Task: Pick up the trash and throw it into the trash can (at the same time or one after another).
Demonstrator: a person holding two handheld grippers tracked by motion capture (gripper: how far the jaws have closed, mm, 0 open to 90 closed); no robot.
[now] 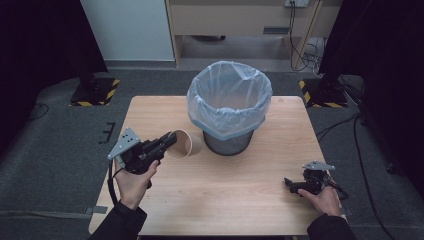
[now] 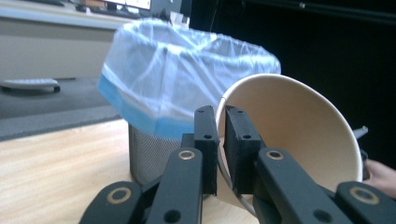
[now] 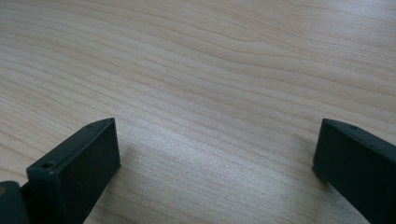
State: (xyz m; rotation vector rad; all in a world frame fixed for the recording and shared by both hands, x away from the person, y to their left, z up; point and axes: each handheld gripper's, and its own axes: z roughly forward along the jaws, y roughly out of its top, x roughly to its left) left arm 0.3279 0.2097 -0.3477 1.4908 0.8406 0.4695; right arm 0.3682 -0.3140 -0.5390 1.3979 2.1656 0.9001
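The left tool is pinching the rim of a paper cup, with 1 jaw inside the cup and 1 outside. The cup is tipped on its side, low over the counter, just beside the bin and on its left. In the left gripper view, the open mouth of the cup faces the camera, and it looks empty inside.

The cup should be very light. Its thin paper wall is soft and can bend or crush if it is squeezed too hard. The rolled rim is the stiffest part, so that is a good place to hold it, with a soft grip.

The right tool rests near the right edge of the counter, well apart from the cup. Its jaws are spread wide with nothing between them.

The counter is pale wood, flat and smooth. The bin is dark mesh with a thin, see-through plastic bag folded over its top. The floor is grey carpet, and the sides of the room are dark
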